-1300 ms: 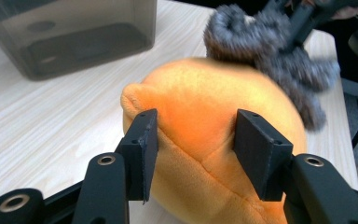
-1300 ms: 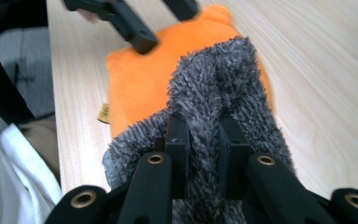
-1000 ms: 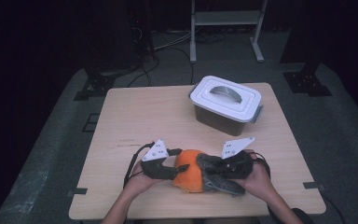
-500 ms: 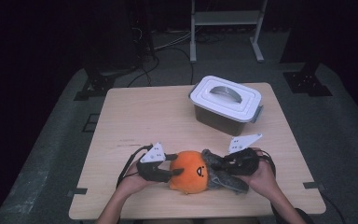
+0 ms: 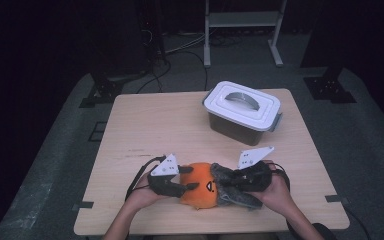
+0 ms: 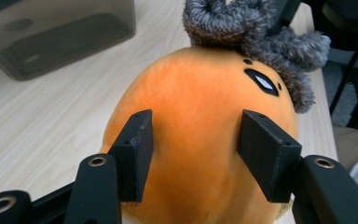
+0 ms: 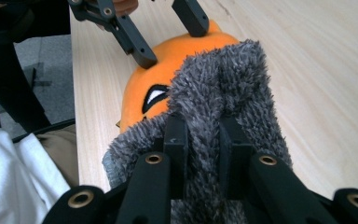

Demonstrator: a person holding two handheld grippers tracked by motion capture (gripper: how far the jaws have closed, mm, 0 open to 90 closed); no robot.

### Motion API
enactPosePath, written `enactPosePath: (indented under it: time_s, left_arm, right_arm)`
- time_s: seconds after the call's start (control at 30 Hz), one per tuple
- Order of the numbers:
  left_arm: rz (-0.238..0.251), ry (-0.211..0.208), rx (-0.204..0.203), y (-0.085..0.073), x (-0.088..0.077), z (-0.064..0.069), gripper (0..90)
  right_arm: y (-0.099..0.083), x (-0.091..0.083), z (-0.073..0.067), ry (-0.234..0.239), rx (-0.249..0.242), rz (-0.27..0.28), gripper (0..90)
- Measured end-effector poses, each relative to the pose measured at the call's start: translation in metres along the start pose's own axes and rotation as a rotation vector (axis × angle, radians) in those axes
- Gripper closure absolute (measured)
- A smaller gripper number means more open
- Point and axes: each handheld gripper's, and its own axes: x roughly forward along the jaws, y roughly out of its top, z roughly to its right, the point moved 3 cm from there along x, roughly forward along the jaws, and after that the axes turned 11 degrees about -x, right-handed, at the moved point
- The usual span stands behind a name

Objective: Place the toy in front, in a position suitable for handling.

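- The plush toy (image 5: 203,186) lies near the front edge of the table (image 5: 150,120), about midway along it, between the two hands; its orange body faces the left gripper and its grey shaggy part (image 7: 219,93) faces the right one.
- Its long axis runs roughly along the front edge, orange end toward the left corner, grey end toward the right corner. The stitched eye (image 6: 262,82) sits on the upper side, close to where grey meets orange.
- The left gripper (image 6: 196,154) has its jaws on either side of the orange body. They have just been closing, with the toy between them; the pads (image 6: 137,149) lie against the fabric and appear to press it lightly.
- The right gripper (image 7: 203,149) is nearly closed, pinching a fold of the grey pile between its pads.
- Handling, as a judgement: the toy looks light and soft, so it should squash under the jaws and not resist. The smooth orange velour may slide under a weak grip; the grey pile gives a surer hold but will stretch and sag when pulled.
- The widest part of the orange body and a thick bunch of grey look like the safest holds.
- A lidded plastic box (image 5: 242,111) stands well apart, toward the back right corner.
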Motion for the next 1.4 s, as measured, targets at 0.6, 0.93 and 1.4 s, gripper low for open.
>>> enactPosePath:
  time_s: [0.6, 0.93, 1.4]
  left_arm:
    - [-0.060, -0.061, 0.046, 0.002, 0.001, 0.013, 42.1]
    - [0.037, 0.008, 0.003, 0.012, 0.001, 0.011, 23.8]
    - [0.005, -0.068, -0.053, 0.002, 0.004, 0.006, 30.9]
  right_arm:
    - [0.001, 0.001, 0.003, 0.001, 0.034, -0.037, 75.4]
    - [-0.006, 0.009, -0.009, 0.061, -0.049, -0.086, 75.7]
    - [-0.005, -0.003, 0.007, 0.032, 0.014, 0.013, 75.6]
